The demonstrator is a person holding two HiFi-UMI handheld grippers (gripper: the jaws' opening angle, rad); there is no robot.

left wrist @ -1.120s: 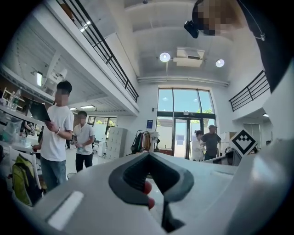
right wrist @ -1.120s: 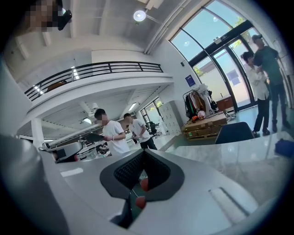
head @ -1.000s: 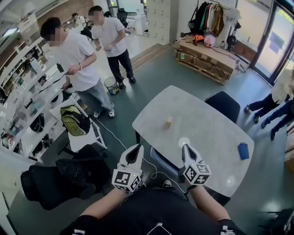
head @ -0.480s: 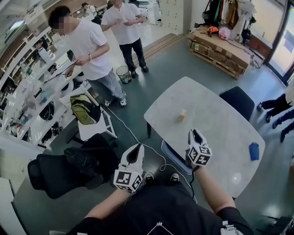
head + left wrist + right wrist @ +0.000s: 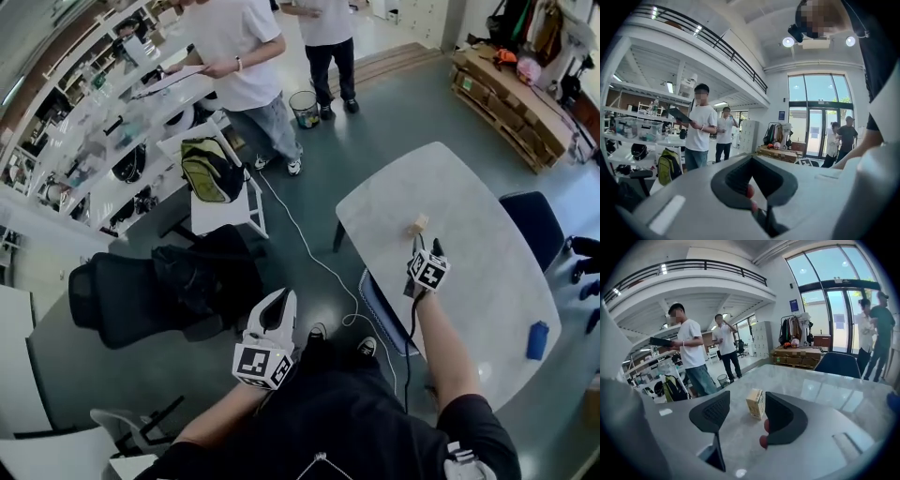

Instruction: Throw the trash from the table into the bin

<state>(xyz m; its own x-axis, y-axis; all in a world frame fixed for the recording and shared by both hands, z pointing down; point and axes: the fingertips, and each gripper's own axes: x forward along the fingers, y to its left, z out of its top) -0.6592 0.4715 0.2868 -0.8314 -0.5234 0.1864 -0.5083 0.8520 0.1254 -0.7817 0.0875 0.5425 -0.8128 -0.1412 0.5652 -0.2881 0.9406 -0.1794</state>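
Observation:
A small tan carton (image 5: 417, 225) stands upright on the pale marble table (image 5: 487, 253). My right gripper (image 5: 427, 247) reaches over the table just short of it. In the right gripper view the carton (image 5: 755, 403) stands just ahead of the gap of my right gripper (image 5: 747, 400). Its jaws have just been opening and stand wide apart, with nothing pressed between them. My left gripper (image 5: 278, 302) hangs off the table by my body, over the floor. In the left gripper view its fingers (image 5: 751, 159) meet at the tips and hold nothing. The wire bin (image 5: 303, 108) stands on the floor far ahead, near two standing people.
A blue can (image 5: 536, 339) lies at the table's right edge. A blue chair (image 5: 382, 314) is tucked under the near side, and a dark chair (image 5: 536, 220) stands beyond the table. A black office chair (image 5: 141, 295), a white stool with a green backpack (image 5: 211, 169) and a floor cable lie on the left.
My right gripper has moved forward over the table up to the carton, and its jaws have gone from shut to wide apart. The left gripper stays low beside me.

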